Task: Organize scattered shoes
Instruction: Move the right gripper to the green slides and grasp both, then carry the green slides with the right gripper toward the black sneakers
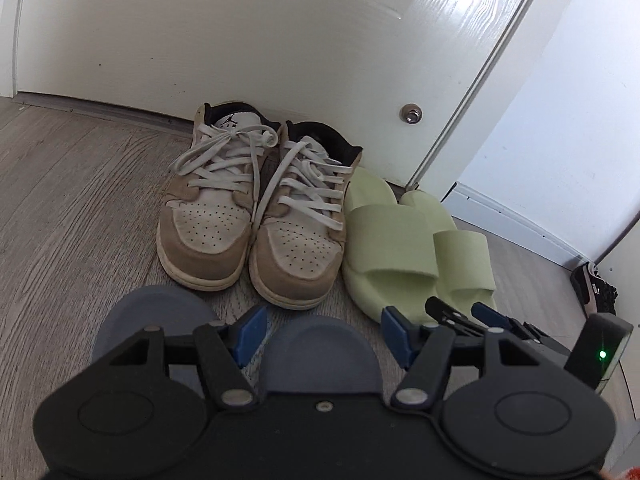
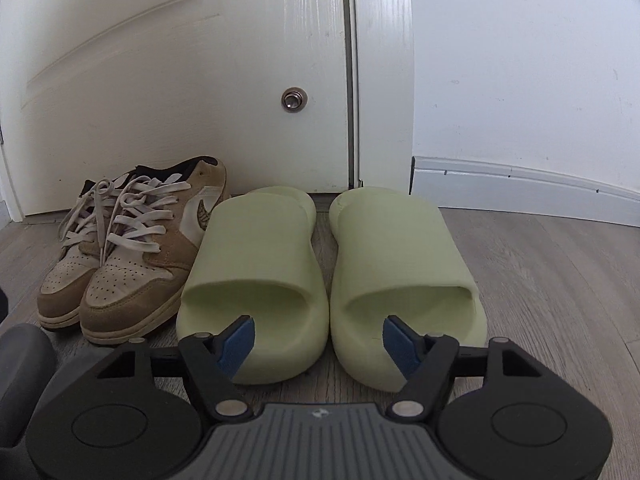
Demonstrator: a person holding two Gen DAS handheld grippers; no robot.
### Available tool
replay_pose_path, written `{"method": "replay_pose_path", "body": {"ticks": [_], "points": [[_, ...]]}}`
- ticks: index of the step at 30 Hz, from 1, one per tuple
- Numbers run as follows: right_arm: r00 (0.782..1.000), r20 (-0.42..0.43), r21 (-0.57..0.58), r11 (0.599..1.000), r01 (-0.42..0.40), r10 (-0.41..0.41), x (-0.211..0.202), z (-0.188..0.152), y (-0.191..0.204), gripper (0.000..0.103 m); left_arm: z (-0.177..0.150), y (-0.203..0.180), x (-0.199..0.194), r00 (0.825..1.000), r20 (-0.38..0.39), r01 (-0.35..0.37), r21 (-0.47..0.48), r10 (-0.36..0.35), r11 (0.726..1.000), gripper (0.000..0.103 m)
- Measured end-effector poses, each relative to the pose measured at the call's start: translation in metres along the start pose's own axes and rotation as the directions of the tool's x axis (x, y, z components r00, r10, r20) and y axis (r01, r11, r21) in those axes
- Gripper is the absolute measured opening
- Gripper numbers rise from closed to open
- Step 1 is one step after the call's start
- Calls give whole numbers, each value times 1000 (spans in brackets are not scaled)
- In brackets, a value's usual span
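Right wrist showed the right hand-held gripper (image 2: 319,338) spread, empty, before lined-up slides (image 2: 256,264). Left hand-held gripper (image 1: 323,330) spread too. Advancing could knock the sneakers (image 1: 248,216) askew.

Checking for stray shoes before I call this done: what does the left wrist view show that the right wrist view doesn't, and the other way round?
Only the left wrist view shows a dark shoe off at the far right edge by the wall, the right gripper seen from the side, and two grey rounded shapes near the camera. Only the right wrist view shows the long white baseboard. Both show the tan sneakers and green slides paired against the white door, and both grippers open and empty.
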State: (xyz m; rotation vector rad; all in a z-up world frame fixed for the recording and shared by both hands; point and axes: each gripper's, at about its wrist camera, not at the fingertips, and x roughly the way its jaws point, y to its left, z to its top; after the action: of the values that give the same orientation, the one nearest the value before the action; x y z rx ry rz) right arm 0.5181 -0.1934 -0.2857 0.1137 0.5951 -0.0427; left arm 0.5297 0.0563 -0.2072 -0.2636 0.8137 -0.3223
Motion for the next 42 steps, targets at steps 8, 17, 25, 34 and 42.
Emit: {"method": "replay_pose_path", "body": {"ticks": [8, 17, 25, 34, 42], "points": [[999, 0, -68, 997, 48, -48, 27, -2, 16, 70, -7, -1, 9, 1000, -22, -14, 31, 14, 999, 64], [993, 9, 2, 993, 118, -118, 42, 4, 16, 75, -14, 3, 19, 998, -59, -16, 16, 17, 1000, 64], [986, 64, 25, 988, 150, -152, 41, -3, 15, 53, -13, 12, 25, 997, -72, -31, 4, 32, 999, 64], [986, 143, -45, 995, 91, -84, 29, -5, 13, 26, -14, 7, 33, 996, -88, -30, 14, 31, 999, 64], [983, 163, -98, 990, 96, -80, 5, -12, 9, 24, -6, 4, 28, 997, -74, -31, 16, 32, 999, 64]]}}
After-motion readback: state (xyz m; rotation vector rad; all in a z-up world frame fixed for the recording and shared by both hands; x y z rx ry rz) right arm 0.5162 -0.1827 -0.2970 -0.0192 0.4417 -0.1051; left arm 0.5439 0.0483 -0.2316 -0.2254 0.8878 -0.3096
